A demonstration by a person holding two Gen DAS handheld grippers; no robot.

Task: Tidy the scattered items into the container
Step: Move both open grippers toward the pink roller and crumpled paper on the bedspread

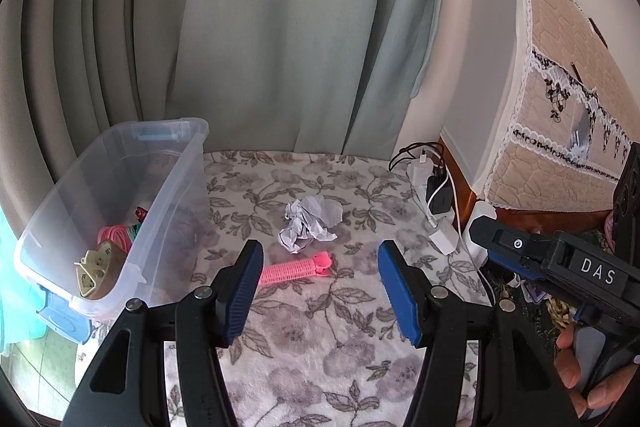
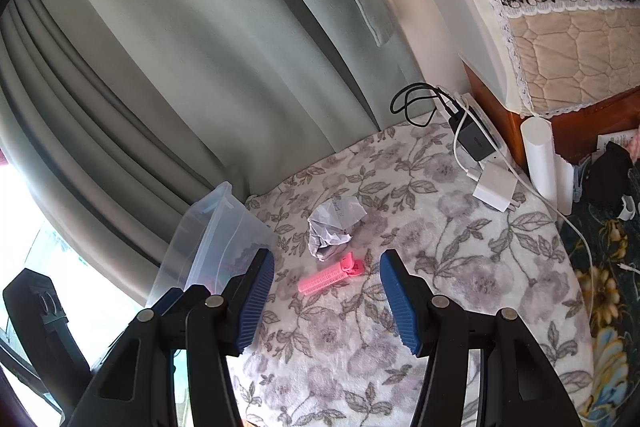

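Crumpled paper (image 1: 310,223) and pink hair roller (image 1: 296,269) lie beside the clear container (image 1: 120,195); both grippers' fingers spread empty, right gripper (image 1: 560,267) marked "DAS".

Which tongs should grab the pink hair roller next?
Probably the left tongs: open and empty, with the pink hair roller just ahead between their tips and the clear bin close alongside. The right tongs, also open, sit farther from the bin.

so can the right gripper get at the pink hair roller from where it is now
Probably yes. The right gripper is open and empty, the pink hair roller lies bare on the floral cloth ahead of it, and the crumpled paper sits behind it.
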